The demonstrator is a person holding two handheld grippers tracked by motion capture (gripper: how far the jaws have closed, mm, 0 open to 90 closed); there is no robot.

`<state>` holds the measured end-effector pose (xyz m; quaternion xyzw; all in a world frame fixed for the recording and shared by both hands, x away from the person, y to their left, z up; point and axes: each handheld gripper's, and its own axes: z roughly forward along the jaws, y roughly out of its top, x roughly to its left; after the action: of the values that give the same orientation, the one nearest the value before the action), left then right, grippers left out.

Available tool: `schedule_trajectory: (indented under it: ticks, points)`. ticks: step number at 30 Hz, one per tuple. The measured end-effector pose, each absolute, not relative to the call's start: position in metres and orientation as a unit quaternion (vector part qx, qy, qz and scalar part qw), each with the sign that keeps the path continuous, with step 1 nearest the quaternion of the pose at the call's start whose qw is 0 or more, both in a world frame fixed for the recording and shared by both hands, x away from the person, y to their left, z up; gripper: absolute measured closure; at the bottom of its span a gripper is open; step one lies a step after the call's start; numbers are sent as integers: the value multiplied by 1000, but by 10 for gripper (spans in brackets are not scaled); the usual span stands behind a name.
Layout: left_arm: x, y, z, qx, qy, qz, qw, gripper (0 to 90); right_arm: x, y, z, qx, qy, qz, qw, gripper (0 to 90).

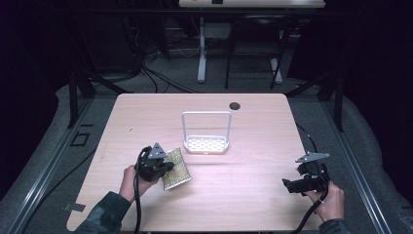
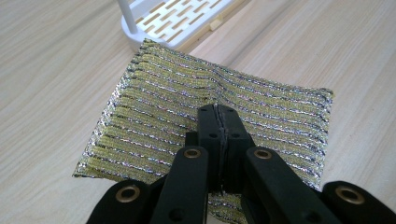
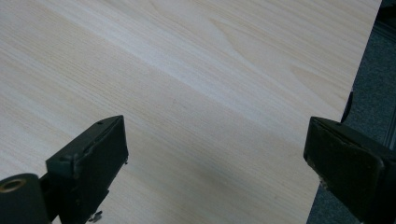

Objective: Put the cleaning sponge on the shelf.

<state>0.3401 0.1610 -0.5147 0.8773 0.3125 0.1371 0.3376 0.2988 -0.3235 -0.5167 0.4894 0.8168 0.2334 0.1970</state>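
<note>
Gold-and-silver striped metallic scouring cloth pinched in my left gripper just before the white slotted plastic rack; I'd lift it level, unhurried; right gripper gapes, idle

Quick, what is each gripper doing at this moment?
Left gripper: closed, pinching the gold scouring cloth.
Right gripper: open, holding nothing, above the table.
</note>
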Motion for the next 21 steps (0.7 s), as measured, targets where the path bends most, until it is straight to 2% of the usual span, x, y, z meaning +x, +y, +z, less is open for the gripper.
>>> schedule_trajectory:
  ticks: [21]
  points:
    - [344, 128, -514, 891, 267, 125, 346, 895, 300, -323, -517, 490, 820, 227, 191, 56]
